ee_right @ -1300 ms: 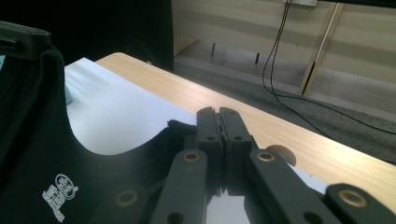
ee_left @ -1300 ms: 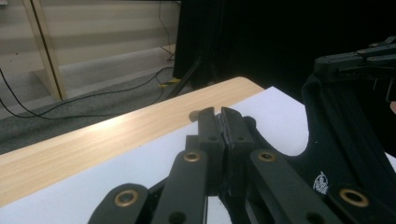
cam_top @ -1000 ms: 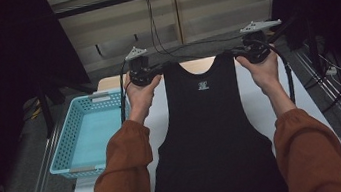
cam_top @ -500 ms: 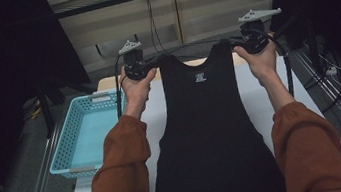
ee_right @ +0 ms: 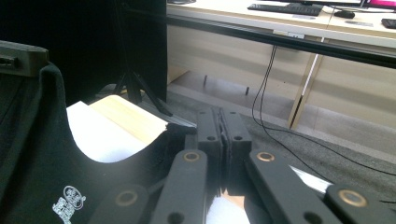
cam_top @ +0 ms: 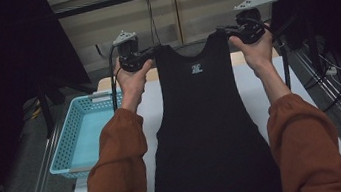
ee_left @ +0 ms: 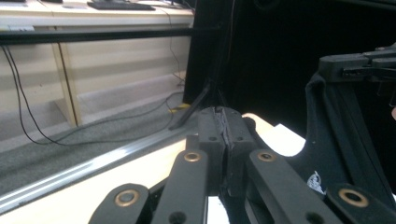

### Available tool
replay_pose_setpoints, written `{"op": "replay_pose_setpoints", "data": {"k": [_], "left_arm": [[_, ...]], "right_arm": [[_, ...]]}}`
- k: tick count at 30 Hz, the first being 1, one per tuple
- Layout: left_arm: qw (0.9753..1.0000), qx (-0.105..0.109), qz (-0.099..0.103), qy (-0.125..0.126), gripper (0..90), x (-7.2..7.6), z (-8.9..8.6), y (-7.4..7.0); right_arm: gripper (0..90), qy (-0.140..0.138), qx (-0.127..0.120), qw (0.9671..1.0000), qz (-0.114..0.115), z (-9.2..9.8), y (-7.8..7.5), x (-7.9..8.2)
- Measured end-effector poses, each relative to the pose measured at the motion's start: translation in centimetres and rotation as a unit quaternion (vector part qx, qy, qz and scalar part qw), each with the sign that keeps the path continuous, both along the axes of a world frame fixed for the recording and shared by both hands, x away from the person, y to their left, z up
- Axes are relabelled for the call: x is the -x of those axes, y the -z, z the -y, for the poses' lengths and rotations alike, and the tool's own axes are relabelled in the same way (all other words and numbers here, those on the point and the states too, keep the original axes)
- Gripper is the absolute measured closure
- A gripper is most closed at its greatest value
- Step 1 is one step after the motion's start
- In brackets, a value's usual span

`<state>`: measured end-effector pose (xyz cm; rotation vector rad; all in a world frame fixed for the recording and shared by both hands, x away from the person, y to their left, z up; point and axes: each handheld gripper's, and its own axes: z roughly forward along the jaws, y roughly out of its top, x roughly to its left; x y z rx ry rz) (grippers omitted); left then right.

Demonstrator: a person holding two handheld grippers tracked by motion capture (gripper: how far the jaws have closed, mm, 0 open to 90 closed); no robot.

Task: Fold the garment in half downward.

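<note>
Both tongs, left (cam_top: pixel 151 52) and right (cam_top: pixel 222 31), pinch the soft black sleeveless top (cam_top: pixel 209 136) by its shoulder straps.

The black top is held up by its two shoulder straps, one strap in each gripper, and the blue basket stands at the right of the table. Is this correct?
Not quite. The basket stands at the left of the table, not the right, as the high view shows. The rest holds: the black top is held up by its straps, one in the left gripper and one in the right gripper.
</note>
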<state>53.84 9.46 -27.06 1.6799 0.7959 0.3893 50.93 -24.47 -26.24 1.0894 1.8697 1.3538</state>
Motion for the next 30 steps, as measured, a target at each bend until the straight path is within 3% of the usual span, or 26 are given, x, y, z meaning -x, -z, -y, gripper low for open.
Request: {"op": "replay_pose_setpoints", "data": {"k": [9, 13, 16, 17, 18, 20, 30], "left_arm": [[0.9999, -0.005, 0.011, -0.005, 88.4, -0.7, 0.2, -1.8], [0.9998, 0.005, 0.017, -0.005, 88.5, -0.8, -0.1, -2.8], [0.9995, 0.005, 0.026, -0.02, 88.5, -1.1, -0.2, -3.6], [0.9991, 0.006, 0.029, -0.029, 88.5, -1.1, -0.2, -3.9], [0.9992, 0.006, 0.028, -0.028, 88.5, -1.2, -0.2, -4.1], [0.9993, 0.004, 0.029, -0.023, 88.5, -1.0, -0.2, -4.2], [0.9998, 0.007, 0.016, 0.0, 88.5, 0.5, -0.1, -2.2]], "right_arm": [[88.7, 0.005, 0.008, 0.9999, 0.008, -0.3, -1.4, -0.6], [88.7, 0.006, 0.003, 0.9998, 0.017, -0.3, -2.5, -0.9], [88.7, 0.011, 0.012, 0.9997, 0.02, -0.3, -3.4, -1.2], [88.7, 0.012, 0.011, 0.9996, 0.023, -0.3, -3.7, -1.3], [88.7, 0.013, -0.003, 0.9996, 0.025, -0.1, -4.0, -1.4], [88.7, 0.018, -0.007, 0.9994, 0.028, 0.2, -4.4, -1.4], [88.7, 0.005, -0.017, 0.9996, 0.021, 0.8, -1.9, 0.2]]}}
